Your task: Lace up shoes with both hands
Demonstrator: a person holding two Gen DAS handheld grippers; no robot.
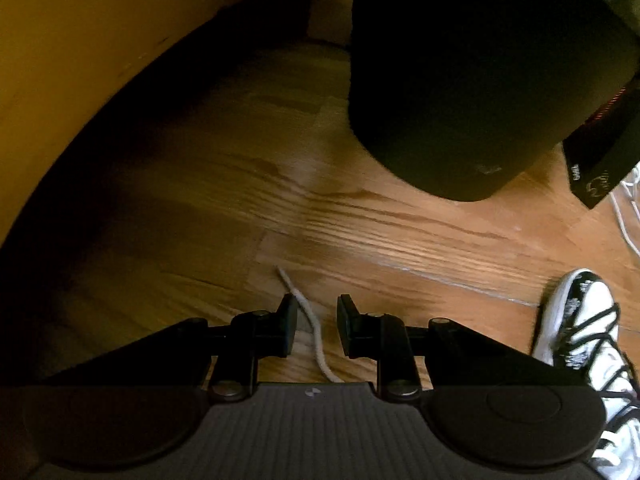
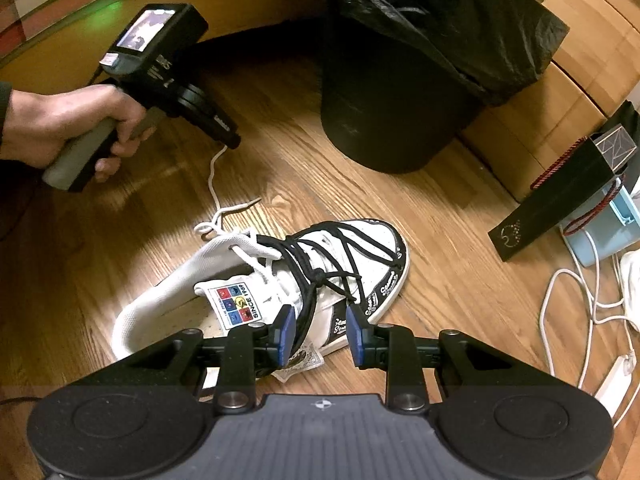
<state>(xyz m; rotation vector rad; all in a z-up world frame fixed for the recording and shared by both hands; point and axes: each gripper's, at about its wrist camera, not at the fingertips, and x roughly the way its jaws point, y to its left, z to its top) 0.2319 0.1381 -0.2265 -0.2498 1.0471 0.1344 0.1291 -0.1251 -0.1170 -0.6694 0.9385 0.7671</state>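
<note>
Oak-grained floorboards (image 1: 360,232) fill my left wrist view, warm and streaky, with deep shadow on the far left. My left gripper (image 1: 317,328) points steeply down at them, its dark pads parted. A white woven lace (image 1: 312,320) lies loose on the floor in the gap, touching neither pad, so I am gripping nothing there. Far ahead stands a round black bin (image 1: 460,112), matt and smooth. At the near right edge is the toe of the sneaker (image 1: 580,320), white canvas with black printed trim and black cord crossed over it.

From my right wrist view, the same sneaker (image 2: 320,272) lies on its side on the boards, toe to the far right, its padded white collar to the near left and a colourful square label on the tongue. Black round cord criss-crosses the front; white flat lace runs through the upper eyelets. My right gripper (image 2: 320,332) tilts down over the shoe's sole side, blue pads apart and clamping nothing. At the far left my left hand (image 2: 68,124) clenches the grey handle of the other gripper, whose tip meets the white lace end (image 2: 214,168). A glossy black bag lines the bin (image 2: 392,120). White cables (image 2: 580,300) curl at the right.
</note>
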